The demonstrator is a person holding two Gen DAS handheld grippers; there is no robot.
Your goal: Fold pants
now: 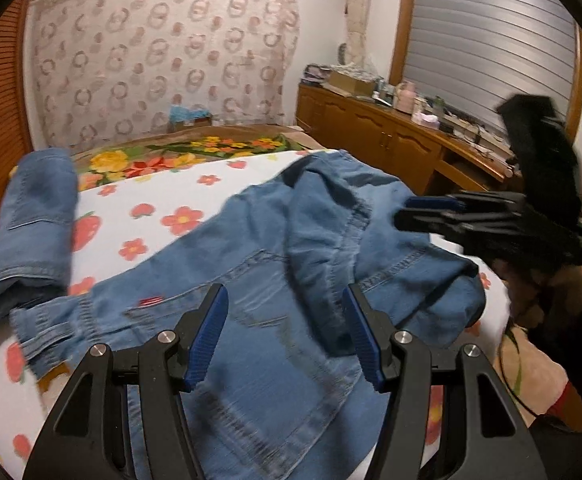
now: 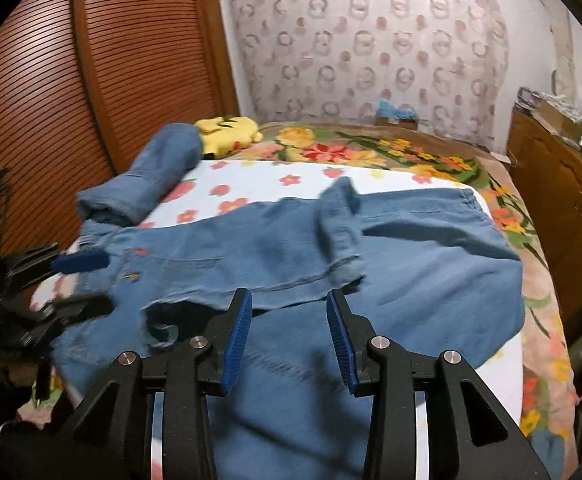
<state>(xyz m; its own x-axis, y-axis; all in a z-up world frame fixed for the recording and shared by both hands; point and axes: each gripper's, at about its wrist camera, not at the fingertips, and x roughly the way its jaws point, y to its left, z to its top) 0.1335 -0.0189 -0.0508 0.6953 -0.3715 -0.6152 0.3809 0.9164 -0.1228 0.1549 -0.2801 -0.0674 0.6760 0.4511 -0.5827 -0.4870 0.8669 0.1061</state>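
Spread loosely across the bed (image 1: 195, 192), the blue denim pants (image 1: 275, 264) lie rumpled on a white sheet printed with red flowers and strawberries, one part of the cloth doubled back over the middle in a raised fold. Both tools hover above the cloth with nothing between their blue pads. The left gripper (image 1: 285, 336) has its fingers (image 1: 207, 340) spread apart over the denim, released, and the right gripper (image 2: 289, 338) is likewise parted and grasping nothing. In the left wrist view the right gripper also appears from the side at the right edge, blurred, its fingers pointing left over the pants' far end. In the right wrist view the left gripper shows at the left edge (also smeared), near the end of the pants that seems to be the waistband. A second denim garment (image 2: 147, 178), rolled or folded, lies beyond the pants toward the louvred wooden door (image 2: 91, 60), with a yellow plush toy (image 2: 229, 130) just behind it. A wooden cabinet (image 1: 375, 136) cluttered with small items stands beside the bed.
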